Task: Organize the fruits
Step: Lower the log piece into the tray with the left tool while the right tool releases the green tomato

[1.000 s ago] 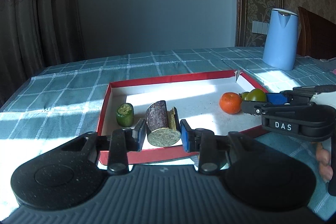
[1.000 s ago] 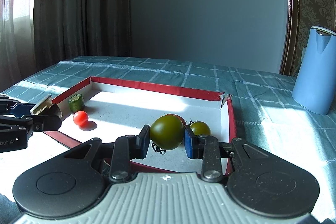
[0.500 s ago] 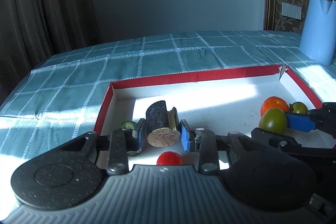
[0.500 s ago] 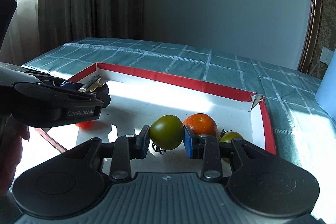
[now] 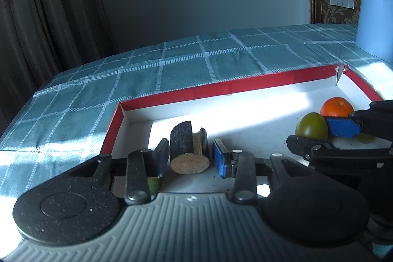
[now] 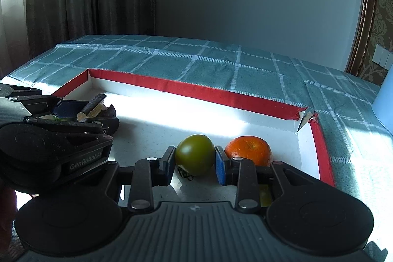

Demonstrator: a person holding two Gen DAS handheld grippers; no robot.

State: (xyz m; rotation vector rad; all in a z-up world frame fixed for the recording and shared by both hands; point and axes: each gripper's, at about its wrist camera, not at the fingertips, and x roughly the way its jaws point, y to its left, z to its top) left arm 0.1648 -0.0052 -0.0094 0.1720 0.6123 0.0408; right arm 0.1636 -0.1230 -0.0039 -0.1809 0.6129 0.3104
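Left tongs [image 5: 190, 158] are spread a little wider than the dark cut log-shaped piece [image 5: 188, 149] between them, with a gap showing on both sides, so nothing is gripped. That piece lies on the white floor of the red-rimmed tray [image 5: 270, 82], near its left end. Its long axis runs away from the camera, the pale round cut face turned toward the lens, and a notch is cut out of its far upper side. A slice of something green [image 5: 153, 184] peeks out under the left finger; what it is cannot be told.

Over to the right tongs [image 6: 194, 161]: both blue pads [image 6: 219, 165] sit against the green tomato [image 6: 195, 154], one on each flank, closed on it. The tomato is low at the tray floor, though whether it touches cannot be told, with its stem end facing down and toward the camera. Just beside it on the right, behind the right pad, sits the orange [image 6: 248, 150], stem dimple up. A smaller yellow-green fruit [image 5: 366, 138] hides behind the tongs.

The tray rests on the teal checked cloth of the desk [image 6: 221, 65], with a blue kettle [image 5: 375, 16] well apart at the far right.
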